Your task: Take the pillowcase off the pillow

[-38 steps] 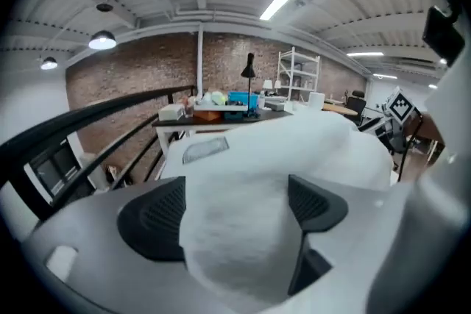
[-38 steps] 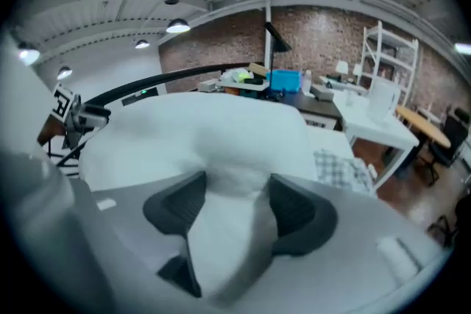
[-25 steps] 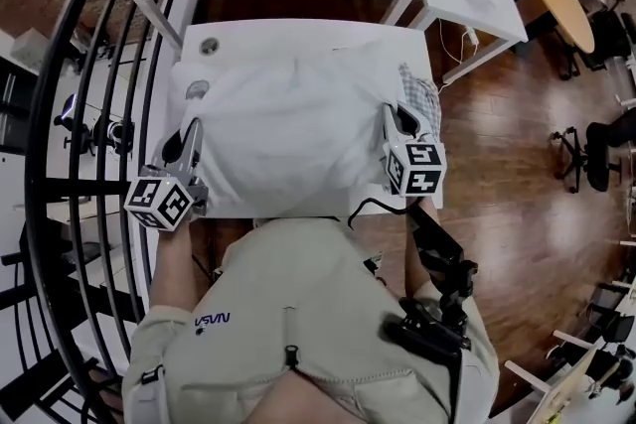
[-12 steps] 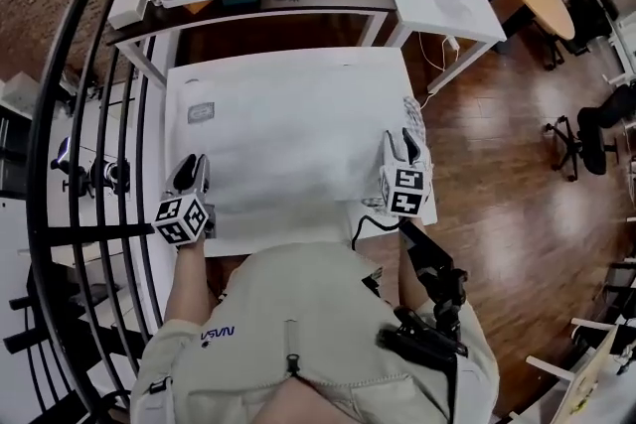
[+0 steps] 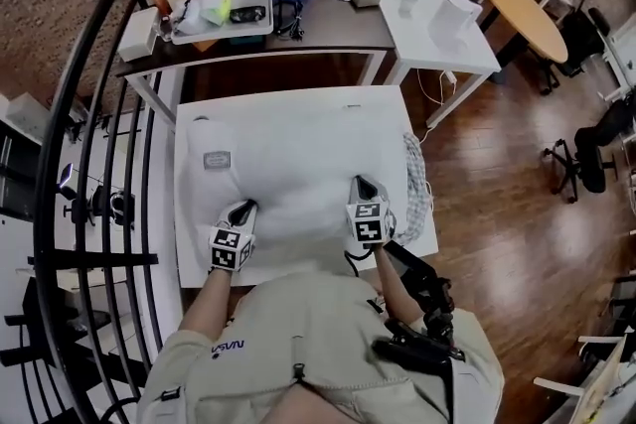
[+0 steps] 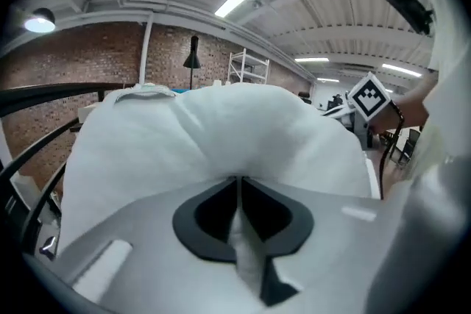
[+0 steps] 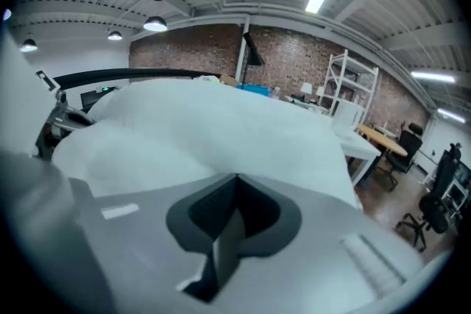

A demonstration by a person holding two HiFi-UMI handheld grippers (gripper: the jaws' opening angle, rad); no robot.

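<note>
Two grippers had hold of cloth, and as far as I could judge nothing had come off yet. The pillow (image 5: 288,164) lay across the white table (image 5: 298,104) in the middle of the head view, plump and fully covered. Pillow and pillowcase (image 5: 298,218) were both white, so I could not tell where one ended and the other began.

The left gripper (image 5: 244,207) sat at the pillow's lower-left edge. Its own view showed the jaws clamped together on a thin white fold of the pillowcase (image 6: 237,232). The right gripper (image 5: 363,184) sat at the lower-right edge, and its jaws were likewise pressed together. A narrow grey strip (image 7: 224,246) was caught between them, which I took for the same cloth in shadow.

I judged the job barely begun. Both grips looked made along the edge nearest the person, at the bottom of the frame. All the work of drawing the case back and working the pillow out remained.
</note>
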